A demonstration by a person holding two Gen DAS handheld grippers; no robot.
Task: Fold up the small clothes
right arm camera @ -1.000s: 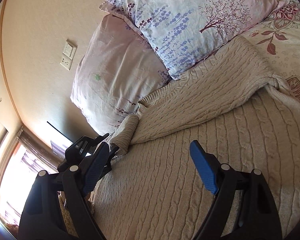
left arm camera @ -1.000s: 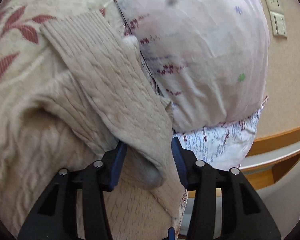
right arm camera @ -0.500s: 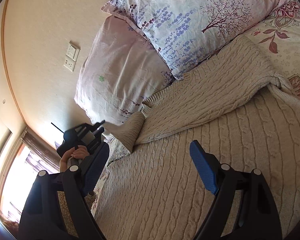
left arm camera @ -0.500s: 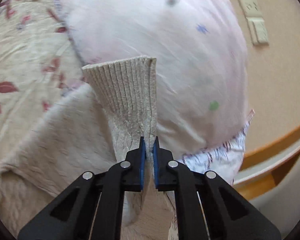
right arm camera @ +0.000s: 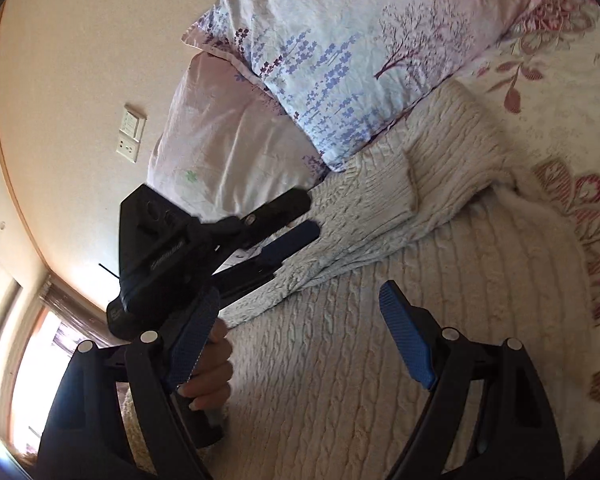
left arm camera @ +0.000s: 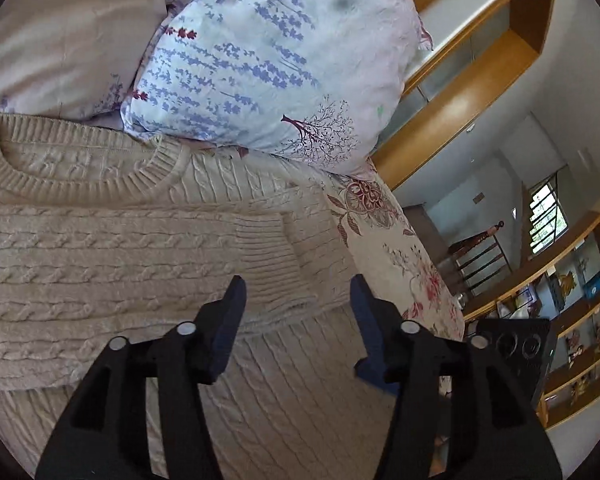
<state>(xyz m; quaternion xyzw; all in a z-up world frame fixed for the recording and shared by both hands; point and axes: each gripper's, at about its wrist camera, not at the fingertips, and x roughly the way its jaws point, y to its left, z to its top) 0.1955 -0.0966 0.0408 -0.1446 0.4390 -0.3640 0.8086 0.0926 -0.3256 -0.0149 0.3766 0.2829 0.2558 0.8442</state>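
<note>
1. Lying flat on the bed [left arm camera: 384, 236], the cable-knit sweater [left arm camera: 100, 264] looks soft and floppy (bulky too).
2. Left gripper [left arm camera: 296, 300] and right gripper [right arm camera: 300, 340] fingers gape wide, empty.
3. Grip the ribbed cuff [left arm camera: 268, 256].

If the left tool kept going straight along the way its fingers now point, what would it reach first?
Most likely the ribbed cuff of the folded-over sleeve on the beige sweater, which lies right ahead of the open left tool. Depth is unclear in the fisheye view; the lavender pillow sits beyond it.
</note>
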